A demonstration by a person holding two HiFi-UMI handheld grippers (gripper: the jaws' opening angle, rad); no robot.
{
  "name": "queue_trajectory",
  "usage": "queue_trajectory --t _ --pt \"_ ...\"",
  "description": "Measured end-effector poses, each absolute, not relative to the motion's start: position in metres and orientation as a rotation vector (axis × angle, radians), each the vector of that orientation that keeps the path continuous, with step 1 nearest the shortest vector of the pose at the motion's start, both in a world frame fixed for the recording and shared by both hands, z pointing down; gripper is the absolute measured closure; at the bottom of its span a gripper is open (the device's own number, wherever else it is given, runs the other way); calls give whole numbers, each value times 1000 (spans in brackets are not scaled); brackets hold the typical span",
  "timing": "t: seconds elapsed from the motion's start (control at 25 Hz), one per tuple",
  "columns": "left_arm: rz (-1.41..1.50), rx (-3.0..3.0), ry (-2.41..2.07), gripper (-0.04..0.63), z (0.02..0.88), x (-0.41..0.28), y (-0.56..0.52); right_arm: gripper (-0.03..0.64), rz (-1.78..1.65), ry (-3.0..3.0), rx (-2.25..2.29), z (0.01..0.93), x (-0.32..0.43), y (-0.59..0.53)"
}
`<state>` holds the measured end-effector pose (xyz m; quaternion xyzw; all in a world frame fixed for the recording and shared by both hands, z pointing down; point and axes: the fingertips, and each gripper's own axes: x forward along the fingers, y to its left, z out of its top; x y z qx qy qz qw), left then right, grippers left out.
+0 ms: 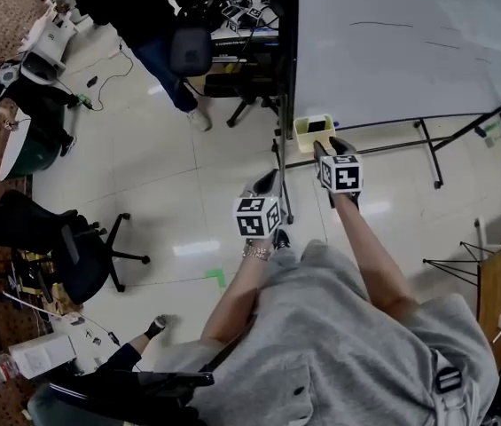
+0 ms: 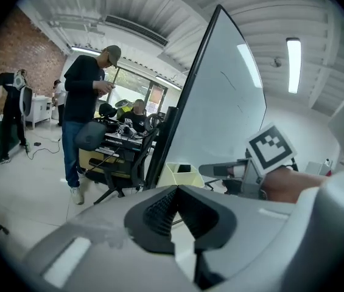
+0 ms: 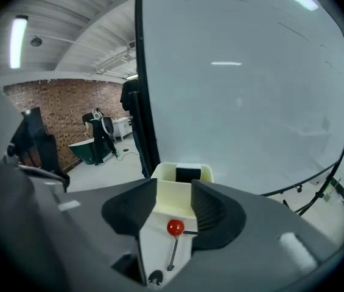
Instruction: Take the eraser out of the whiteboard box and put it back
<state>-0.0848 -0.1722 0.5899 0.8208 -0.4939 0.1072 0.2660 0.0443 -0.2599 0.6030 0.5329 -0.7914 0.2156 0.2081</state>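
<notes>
Right gripper [image 3: 173, 194]: jaws about half apart, nothing gripped, tips aimed at the pale yellow whiteboard box [image 3: 182, 186] just ahead. The black eraser [image 3: 188, 174] sits inside the box, against its far wall. The box hangs at the lower left corner of the whiteboard [image 1: 392, 43]. Left gripper [image 2: 178, 190]: jaws closed together, empty, held back beside the right one and pointing toward the board's edge. A person in a dark top [image 2: 86, 96] stands by a cluttered desk [image 2: 120, 146] behind.
</notes>
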Motion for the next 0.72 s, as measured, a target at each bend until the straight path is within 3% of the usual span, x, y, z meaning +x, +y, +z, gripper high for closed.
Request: queue_trajectory --t 0.12,0.4,0.72 --pt "311 2195 -1309 591 602 -91 -183 379 597 -2148 1472 616 41 -293" --pt "308 2142 -1330 591 609 -103 -210 309 665 -1944 1445 654 42 -319" --pt "311 2117 -1365 591 612 -105 -224 305 758 -1848 1406 669 46 -327"
